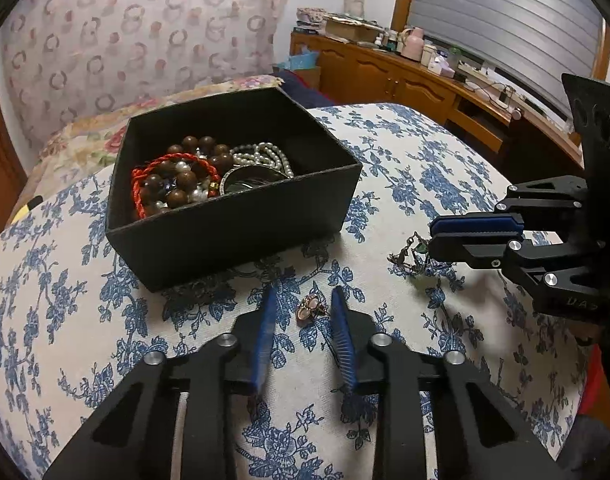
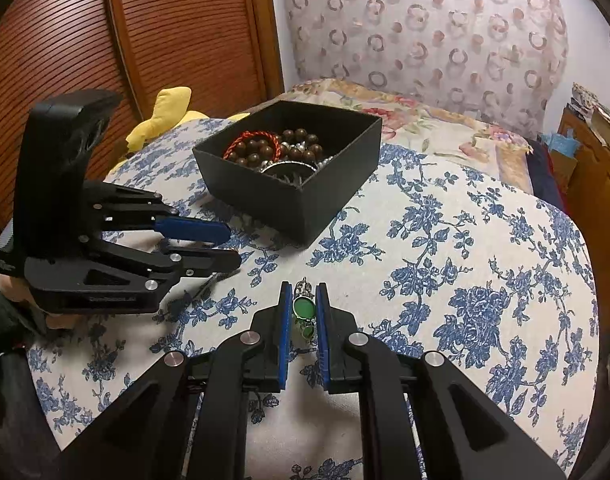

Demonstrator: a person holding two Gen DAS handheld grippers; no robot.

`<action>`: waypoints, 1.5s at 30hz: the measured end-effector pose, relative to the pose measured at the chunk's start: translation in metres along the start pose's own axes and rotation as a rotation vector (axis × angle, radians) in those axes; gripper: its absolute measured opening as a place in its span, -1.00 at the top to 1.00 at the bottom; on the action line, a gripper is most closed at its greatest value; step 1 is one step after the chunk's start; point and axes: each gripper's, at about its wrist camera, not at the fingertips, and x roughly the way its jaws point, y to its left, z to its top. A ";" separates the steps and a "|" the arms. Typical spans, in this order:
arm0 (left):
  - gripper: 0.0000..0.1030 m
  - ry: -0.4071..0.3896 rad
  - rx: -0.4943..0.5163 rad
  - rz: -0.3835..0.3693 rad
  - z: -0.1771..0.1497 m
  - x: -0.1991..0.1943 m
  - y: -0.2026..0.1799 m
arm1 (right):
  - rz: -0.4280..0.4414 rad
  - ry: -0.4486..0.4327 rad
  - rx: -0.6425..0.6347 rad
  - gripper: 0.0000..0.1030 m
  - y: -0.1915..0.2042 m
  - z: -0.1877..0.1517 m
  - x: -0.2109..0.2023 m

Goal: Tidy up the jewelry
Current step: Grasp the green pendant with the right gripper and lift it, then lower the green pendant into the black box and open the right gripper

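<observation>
A black open box (image 1: 233, 236) (image 2: 301, 204) holds brown bead bracelets (image 1: 185, 178), a red cord and pearls. It sits on the blue-flowered cloth (image 1: 405, 184). My left gripper (image 1: 303, 294) is open, its blue pads on either side of a small rose-gold piece (image 1: 311, 310) lying on the cloth. My right gripper (image 2: 303, 292) is nearly shut around a green-stone pendant (image 2: 304, 308) with a dark chain; the pads stand close beside it. In the left wrist view the right gripper (image 1: 435, 236) sits over that chain (image 1: 409, 258).
A yellow plush (image 2: 165, 120) lies past the cloth's far left edge. A patterned cushion (image 2: 425, 32) and floral bedding lie behind the box. A wooden cabinet (image 1: 405, 76) with clutter stands far right. A slatted wooden door (image 2: 105, 40) is at left.
</observation>
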 end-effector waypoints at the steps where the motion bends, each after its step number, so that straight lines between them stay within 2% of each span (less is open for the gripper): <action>1: 0.74 -0.001 0.000 -0.005 0.000 0.000 0.000 | 0.000 -0.002 0.000 0.75 0.000 0.001 0.000; 3: 0.79 -0.003 0.005 -0.006 0.000 0.000 0.000 | -0.003 -0.008 0.002 0.75 0.000 0.002 -0.001; 4: 0.88 -0.007 0.008 -0.007 0.000 -0.001 -0.001 | -0.003 -0.011 0.002 0.75 0.000 0.003 -0.002; 10: 0.88 -0.043 -0.007 -0.014 0.010 -0.017 0.002 | -0.003 -0.063 -0.013 0.75 0.003 0.019 -0.014; 15: 0.88 -0.112 -0.012 -0.011 0.027 -0.039 0.006 | -0.004 -0.123 -0.035 0.75 0.007 0.039 -0.027; 19: 0.88 -0.157 -0.019 0.015 0.042 -0.049 0.013 | -0.007 -0.169 -0.046 0.75 0.008 0.060 -0.033; 24: 0.88 -0.174 -0.041 0.049 0.053 -0.047 0.028 | 0.004 -0.214 -0.048 0.74 0.007 0.082 -0.034; 36: 0.87 -0.170 -0.088 0.100 0.060 -0.034 0.050 | -0.016 -0.183 -0.049 0.74 -0.003 0.112 0.007; 39: 0.77 -0.174 -0.100 0.119 0.061 -0.036 0.054 | -0.021 -0.169 -0.045 0.74 -0.007 0.118 0.020; 42: 0.41 -0.185 -0.110 0.136 0.060 -0.040 0.057 | -0.023 -0.158 -0.035 0.73 -0.011 0.122 0.031; 44: 0.30 -0.194 -0.111 0.149 0.059 -0.044 0.057 | -0.037 -0.161 -0.033 0.71 -0.011 0.123 0.034; 45: 0.16 -0.198 -0.112 0.161 0.057 -0.046 0.057 | -0.042 -0.162 -0.029 0.64 -0.012 0.123 0.035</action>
